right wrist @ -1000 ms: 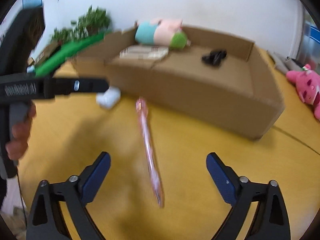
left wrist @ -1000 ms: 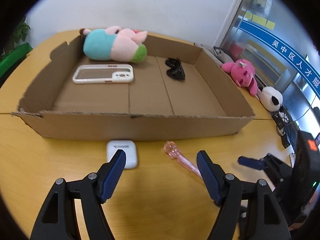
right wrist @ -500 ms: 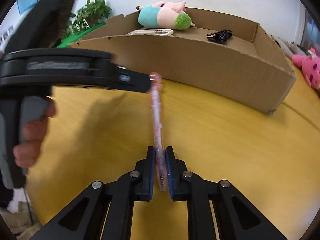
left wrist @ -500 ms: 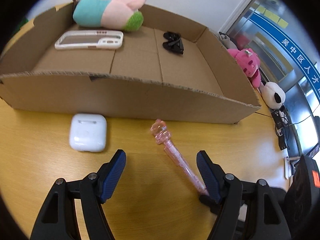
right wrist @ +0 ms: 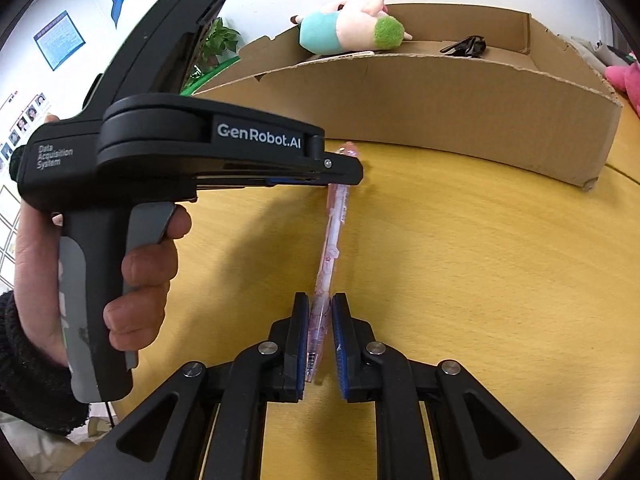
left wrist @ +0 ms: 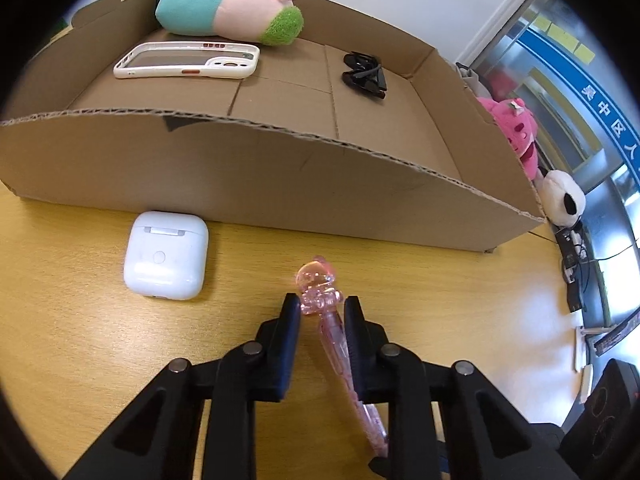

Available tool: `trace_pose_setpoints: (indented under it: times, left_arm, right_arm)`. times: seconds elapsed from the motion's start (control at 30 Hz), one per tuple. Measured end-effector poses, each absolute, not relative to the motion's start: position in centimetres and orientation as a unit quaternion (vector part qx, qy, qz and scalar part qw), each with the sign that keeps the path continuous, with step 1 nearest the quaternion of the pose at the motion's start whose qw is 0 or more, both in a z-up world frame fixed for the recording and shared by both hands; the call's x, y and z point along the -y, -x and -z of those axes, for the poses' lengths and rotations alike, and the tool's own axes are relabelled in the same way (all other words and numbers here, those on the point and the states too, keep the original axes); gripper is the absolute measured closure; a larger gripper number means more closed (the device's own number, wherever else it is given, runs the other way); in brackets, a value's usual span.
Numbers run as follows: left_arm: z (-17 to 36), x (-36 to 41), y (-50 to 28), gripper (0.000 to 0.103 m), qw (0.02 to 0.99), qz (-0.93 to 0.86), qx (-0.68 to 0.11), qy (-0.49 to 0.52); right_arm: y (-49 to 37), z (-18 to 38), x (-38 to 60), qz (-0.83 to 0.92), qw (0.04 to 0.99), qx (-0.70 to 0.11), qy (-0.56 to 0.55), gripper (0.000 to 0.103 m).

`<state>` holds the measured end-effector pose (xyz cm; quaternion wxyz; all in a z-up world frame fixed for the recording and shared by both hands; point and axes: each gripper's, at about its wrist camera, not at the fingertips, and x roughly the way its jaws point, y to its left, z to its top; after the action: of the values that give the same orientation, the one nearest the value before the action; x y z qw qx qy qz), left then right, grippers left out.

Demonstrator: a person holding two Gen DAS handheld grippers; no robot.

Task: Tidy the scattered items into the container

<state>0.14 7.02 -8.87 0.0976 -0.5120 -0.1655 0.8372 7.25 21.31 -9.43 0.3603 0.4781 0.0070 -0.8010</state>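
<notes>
Both ends pinched: right gripper [right wrist: 321, 322] clamps the pen [right wrist: 329, 256]; left gripper [left wrist: 322, 314] fingers closing round its head; uneven lifting could twist it free short of the box [left wrist: 280, 184].

Earbud case [left wrist: 166, 255] left of pen [left wrist: 320, 292], both before box [left wrist: 256, 184]

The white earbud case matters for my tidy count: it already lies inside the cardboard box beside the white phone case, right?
Not quite. The white earbud case lies outside the cardboard box, on the yellow wooden table against its front wall, as the left wrist view shows. The white phone case is inside.
</notes>
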Motion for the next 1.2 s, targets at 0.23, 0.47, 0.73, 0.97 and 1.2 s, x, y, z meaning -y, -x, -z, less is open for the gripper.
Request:
trace_pose_setpoints:
  times: [0.23, 0.47, 0.73, 0.97, 1.2]
  left_arm:
    - [8.2, -7.0, -0.8, 0.084, 0.097, -0.842, 0.151, 0.509]
    - [3.2, -7.9, -1.5, 0.103, 0.128, -0.866, 0.140, 0.463]
    - [-1.0, -8.9, 0.3, 0.103, 0.153, -0.882, 0.115, 0.431]
    - [3.4, -7.4, 0.7, 0.071, 0.155, -0.848, 0.075, 0.502]
    - [5.9, -7.9, -1.3, 0.065, 0.214, -0.821, 0.035, 0.528]
  right_arm:
    - [-8.0, 9.4, -20.9, 0.799, 0.367, -0.006, -0.476, 0.089]
    - [-7.9, 6.8, -20.7, 0.809, 0.382, 0.004, -0.446, 0.091]
    - [-6.9, 4.8, -19.0, 0.813, 0.395, -0.023, -0.428, 0.102]
    - [-5.6, 8.0, -20.9, 0.807, 0.356, 0.031, -0.470, 0.070]
    - [-1.1, 8.0, -24.0, 0.819, 0.290, 0.119, -0.481, 0.032]
